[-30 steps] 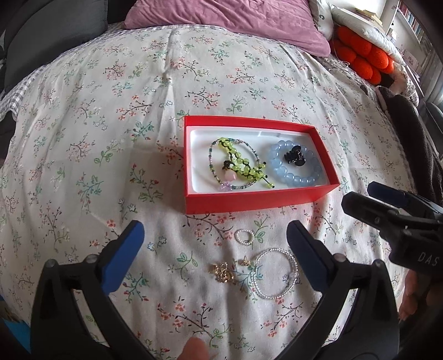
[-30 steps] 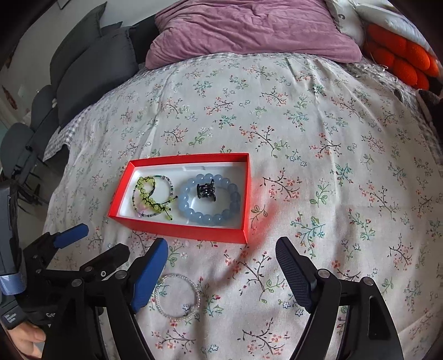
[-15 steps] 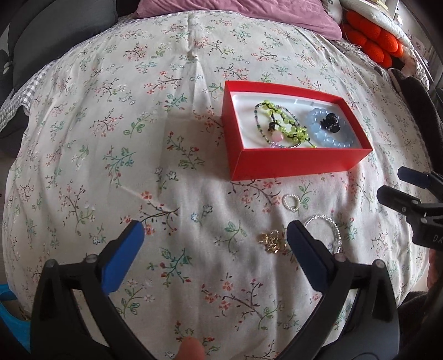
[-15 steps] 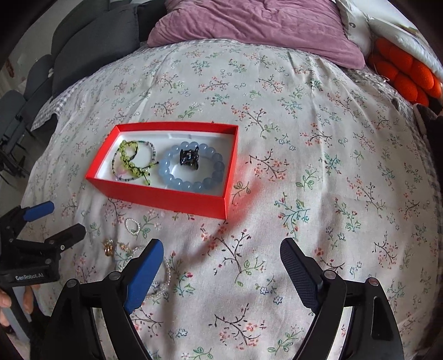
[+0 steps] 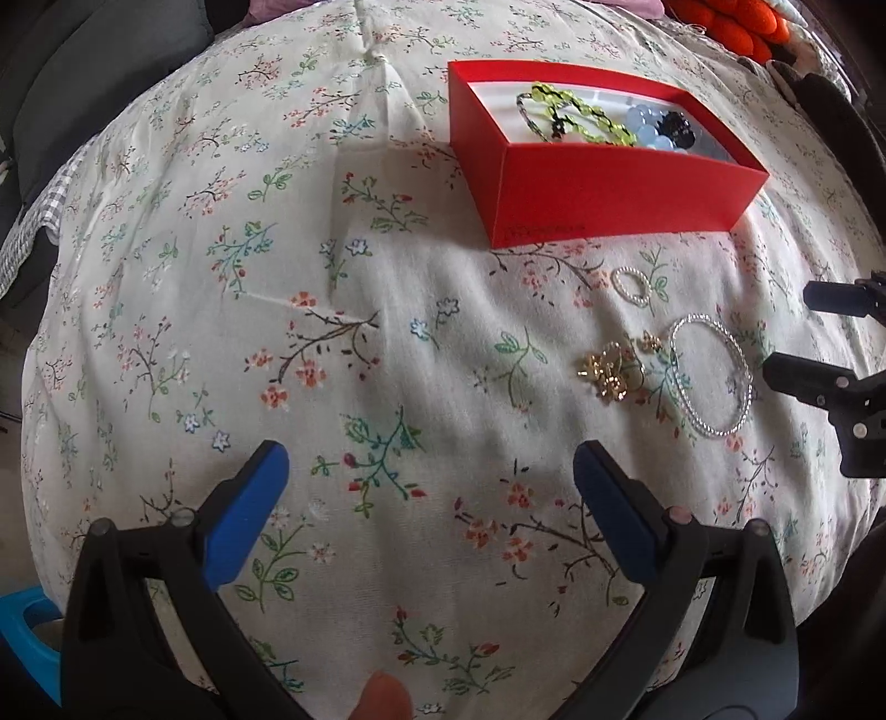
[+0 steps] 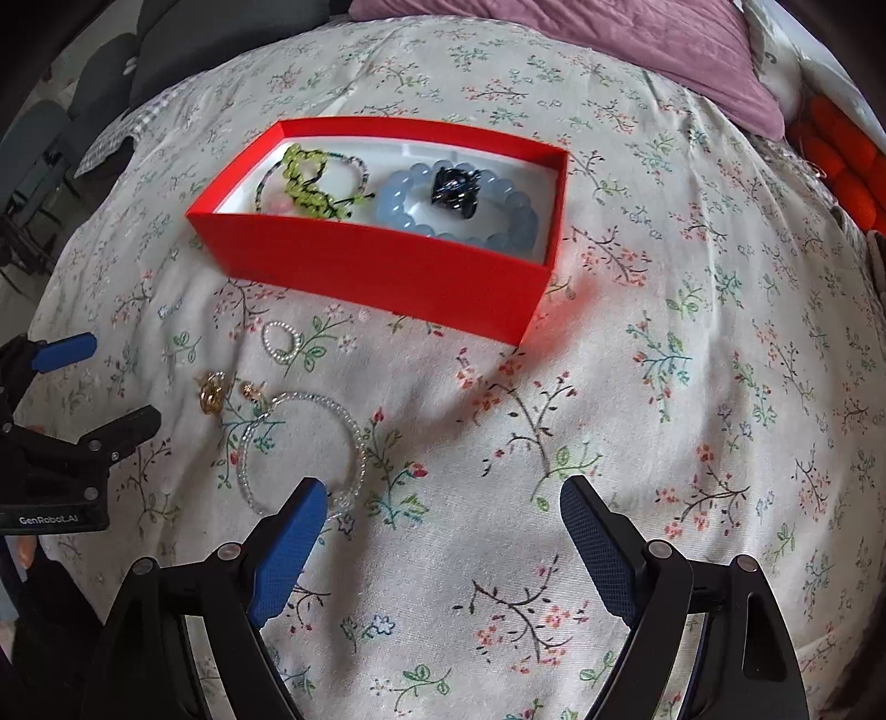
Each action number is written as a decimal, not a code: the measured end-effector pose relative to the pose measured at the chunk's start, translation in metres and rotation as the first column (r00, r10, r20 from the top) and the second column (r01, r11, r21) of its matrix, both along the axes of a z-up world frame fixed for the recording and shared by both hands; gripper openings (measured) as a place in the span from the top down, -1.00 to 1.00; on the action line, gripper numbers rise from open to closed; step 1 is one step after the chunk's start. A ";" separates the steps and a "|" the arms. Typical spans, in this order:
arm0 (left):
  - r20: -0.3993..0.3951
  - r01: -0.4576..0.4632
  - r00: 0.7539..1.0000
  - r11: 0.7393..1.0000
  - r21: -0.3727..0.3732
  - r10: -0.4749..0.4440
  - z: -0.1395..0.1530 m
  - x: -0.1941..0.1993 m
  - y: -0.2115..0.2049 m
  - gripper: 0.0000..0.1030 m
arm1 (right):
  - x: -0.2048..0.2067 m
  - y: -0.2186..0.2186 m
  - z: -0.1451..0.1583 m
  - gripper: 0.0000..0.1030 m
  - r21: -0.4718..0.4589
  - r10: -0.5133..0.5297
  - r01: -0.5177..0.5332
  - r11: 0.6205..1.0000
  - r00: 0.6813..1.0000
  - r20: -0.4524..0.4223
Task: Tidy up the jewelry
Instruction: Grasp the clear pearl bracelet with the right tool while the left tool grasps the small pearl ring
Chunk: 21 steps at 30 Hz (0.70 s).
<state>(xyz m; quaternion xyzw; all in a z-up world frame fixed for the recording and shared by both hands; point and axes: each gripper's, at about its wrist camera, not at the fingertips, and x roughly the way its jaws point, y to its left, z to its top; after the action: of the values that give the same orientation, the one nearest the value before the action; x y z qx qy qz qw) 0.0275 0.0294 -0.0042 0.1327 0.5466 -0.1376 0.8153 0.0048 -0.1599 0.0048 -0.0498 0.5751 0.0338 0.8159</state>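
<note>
A red box (image 5: pixel 620 188) (image 6: pixel 376 266) on the floral bedspread holds a green bead bracelet (image 6: pixel 304 183), a blue bead bracelet (image 6: pixel 459 210) and a black charm (image 6: pixel 454 188). On the cloth in front of it lie a small pearl ring (image 5: pixel 632 285) (image 6: pixel 281 342), gold earrings (image 5: pixel 606 374) (image 6: pixel 213 390) and a clear bead bracelet (image 5: pixel 711 376) (image 6: pixel 302 448). My left gripper (image 5: pixel 429 493) is open and empty, left of the loose pieces. My right gripper (image 6: pixel 440 523) is open and empty, its left finger (image 6: pixel 288 548) just beside the clear bracelet.
A pink pillow (image 6: pixel 637 39) and an orange knitted cushion (image 6: pixel 836 160) lie at the far end of the bed. Dark chairs (image 6: pixel 166 50) stand beyond the left edge. A blue object (image 5: pixel 27 637) sits at the bed's lower left edge.
Both grippers have come lower and closer to the bedspread. The left view has swung left, so the box and loose jewelry sit further right. The right gripper has neared the clear bracelet.
</note>
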 end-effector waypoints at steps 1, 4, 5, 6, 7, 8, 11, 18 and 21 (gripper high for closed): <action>0.006 0.007 1.000 1.000 -0.002 -0.007 -0.004 -0.003 -0.001 -0.98 | -0.001 0.004 -0.003 -0.70 0.000 0.018 -0.018 1.000 1.000 0.001; 0.062 0.028 0.998 1.000 -0.002 -0.028 -0.010 -0.011 -0.005 -0.99 | -0.004 0.015 -0.012 -0.70 -0.020 0.062 -0.062 0.998 0.998 0.001; 0.082 0.034 0.996 0.999 -0.008 -0.033 -0.010 -0.013 -0.005 -0.99 | -0.004 0.017 -0.016 -0.70 -0.025 0.068 -0.068 0.997 0.998 -0.001; 0.102 0.036 0.994 0.999 -0.019 -0.034 -0.011 -0.015 -0.004 -0.99 | -0.004 0.019 -0.021 -0.70 -0.027 0.069 -0.070 0.997 0.998 -0.003; 0.123 0.033 0.992 0.999 -0.035 -0.029 -0.012 -0.017 -0.002 -0.99 | -0.005 0.020 -0.024 -0.70 -0.026 0.068 -0.068 0.997 0.998 0.005; 0.140 0.029 0.990 0.998 -0.048 -0.022 -0.014 -0.020 0.000 -1.00 | -0.005 0.022 -0.026 -0.72 -0.033 0.069 -0.068 0.997 0.998 0.011; 0.176 0.023 0.984 0.998 -0.058 -0.013 -0.016 -0.024 -0.001 -1.00 | -0.006 0.025 -0.030 -0.87 -0.051 0.082 -0.080 0.996 0.995 0.048; 0.129 0.074 0.989 0.997 -0.030 -0.069 -0.009 -0.013 -0.010 -1.00 | -0.011 0.017 -0.037 -1.00 -0.043 0.084 -0.079 0.996 0.991 0.108; 0.105 0.086 0.991 0.994 -0.060 -0.080 -0.008 -0.008 -0.011 -0.99 | -0.011 0.017 -0.036 -1.00 -0.047 0.093 -0.088 0.995 0.990 0.109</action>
<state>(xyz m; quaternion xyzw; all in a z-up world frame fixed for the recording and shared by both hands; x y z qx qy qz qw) 0.0193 0.0183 -0.0120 0.1360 0.4932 -0.1818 0.8398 -0.0057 -0.1425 -0.0316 -0.0948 0.5264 0.0557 0.8431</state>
